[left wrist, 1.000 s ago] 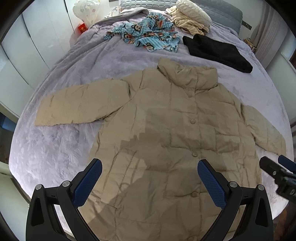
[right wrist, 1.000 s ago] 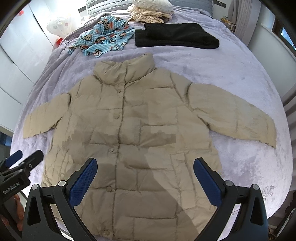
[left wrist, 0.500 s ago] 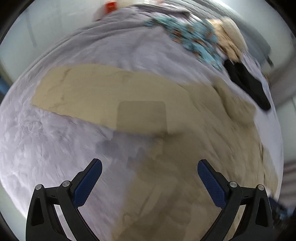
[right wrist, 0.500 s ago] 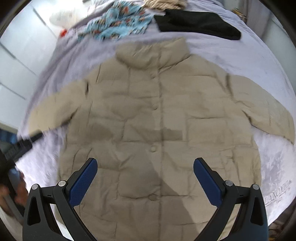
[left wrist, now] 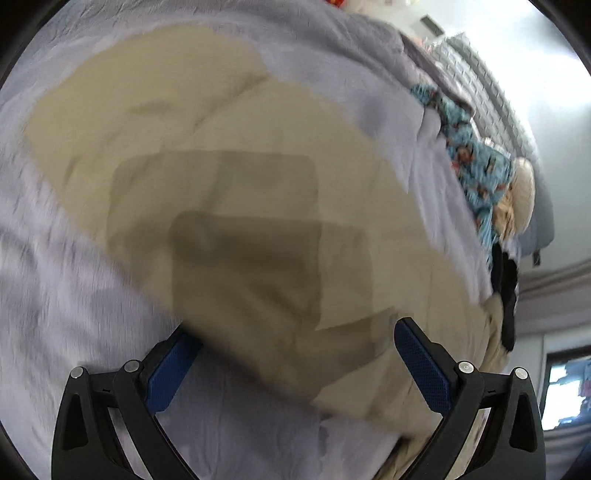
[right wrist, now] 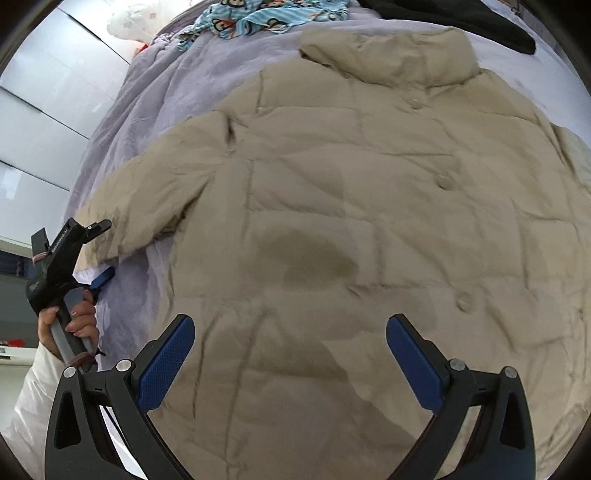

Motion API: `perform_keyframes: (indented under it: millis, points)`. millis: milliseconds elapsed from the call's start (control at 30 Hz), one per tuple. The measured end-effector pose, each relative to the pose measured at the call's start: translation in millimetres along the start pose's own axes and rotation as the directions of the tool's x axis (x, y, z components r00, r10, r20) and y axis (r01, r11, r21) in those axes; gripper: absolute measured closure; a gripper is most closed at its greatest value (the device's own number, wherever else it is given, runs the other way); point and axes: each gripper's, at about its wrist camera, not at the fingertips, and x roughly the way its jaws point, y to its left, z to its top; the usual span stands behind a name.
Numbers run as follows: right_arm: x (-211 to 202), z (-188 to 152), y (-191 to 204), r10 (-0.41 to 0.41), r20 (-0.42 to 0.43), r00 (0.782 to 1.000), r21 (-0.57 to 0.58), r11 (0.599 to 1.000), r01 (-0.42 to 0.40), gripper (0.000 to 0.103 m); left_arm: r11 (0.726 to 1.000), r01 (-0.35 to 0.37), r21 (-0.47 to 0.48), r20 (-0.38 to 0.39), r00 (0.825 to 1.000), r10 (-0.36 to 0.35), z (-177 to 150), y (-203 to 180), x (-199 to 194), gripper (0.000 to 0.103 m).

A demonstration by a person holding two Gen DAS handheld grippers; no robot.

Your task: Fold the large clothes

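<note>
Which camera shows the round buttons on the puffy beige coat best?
The right wrist view: it is sharp, and three round buttons run down the puffy beige coat. The left wrist view is blurred and shows mostly a sleeve of the coat; no buttons can be made out.

Beige quilted puffer jacket [right wrist: 369,221], buttoned, front up, spread flat on the lavender bed [right wrist: 155,96], sleeve [left wrist: 155,110] outstretched.

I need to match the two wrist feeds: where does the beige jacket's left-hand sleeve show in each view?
Left wrist: the sleeve fills the upper left and centre, blurred, running down between the open left gripper.
Right wrist: the sleeve lies at centre left, its cuff beside the left gripper.
Shared landmark: the blue patterned garment.
</note>
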Motion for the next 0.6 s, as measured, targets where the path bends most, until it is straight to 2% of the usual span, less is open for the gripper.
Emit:
perform_keyframes:
  millis: [100,133,167,200,233,267,367,433,467,500,600]
  points:
    - [9.5,9.9,7.1,0.019,0.017,1.0,-0.011,1.0,-0.019,0.0,1.0,-0.01,0.001,0.058,0.998,0.009,22.4,-5.4,2.0,0.0]
    - [13.2,15.5,10.5,0.03,0.028,0.999,-0.014,0.999,-0.029,0.0,1.0,-0.031,0.003,0.077,0.997,0.031,31.7,-10.4,4.9,0.007]
    - [13.5,18.0,10.5,0.037,0.035,0.999,-0.016,0.999,-0.036,0.0,0.999,-0.044,0.005,0.084,0.996,0.044,37.2,-12.2,6.5,0.031]
    - [15.5,23.2,13.2,0.049,0.047,0.998,-0.017,0.999,-0.048,0.0,0.998,-0.055,0.021,0.08,0.995,0.053,46.5,-15.3,9.9,0.048]
    - [17.3,29.0,15.9,0.065,0.061,0.996,-0.02,0.998,-0.064,0.0,0.998,-0.049,0.042,0.059,0.997,0.046,56.1,-17.6,14.2,0.081]
    - [17.4,32.7,17.2,0.074,0.072,0.995,-0.021,0.997,-0.072,0.0,0.998,-0.045,0.048,0.052,0.998,0.043,59.1,-15.0,12.2,0.093]
    - [17.6,47.9,23.0,0.085,0.128,0.988,-0.008,0.996,-0.084,0.003,0.994,-0.061,0.086,0.112,0.992,0.051,66.8,-21.3,-9.6,0.093]
    - [18.6,60.2,26.3,0.127,0.172,0.977,0.023,0.991,-0.133,0.037,0.989,-0.065,0.133,0.157,0.987,0.044,67.2,-32.1,-31.2,0.093]
    - [22.0,65.2,27.5,0.131,0.173,0.976,0.037,0.99,-0.139,0.082,0.987,-0.061,0.151,0.173,0.984,0.035,65.2,-34.8,-42.7,0.093]
    - [28.8,71.6,29.0,0.153,0.16,0.975,0.057,0.985,-0.164,0.097,0.984,-0.055,0.169,0.185,0.982,0.023,65.0,-40.1,-50.8,0.093]
    - [49.4,84.0,38.5,0.25,0.147,0.957,0.096,0.959,-0.265,0.097,0.967,-0.04,0.25,0.227,0.974,-0.018,59.5,-64.8,-78.2,0.093]
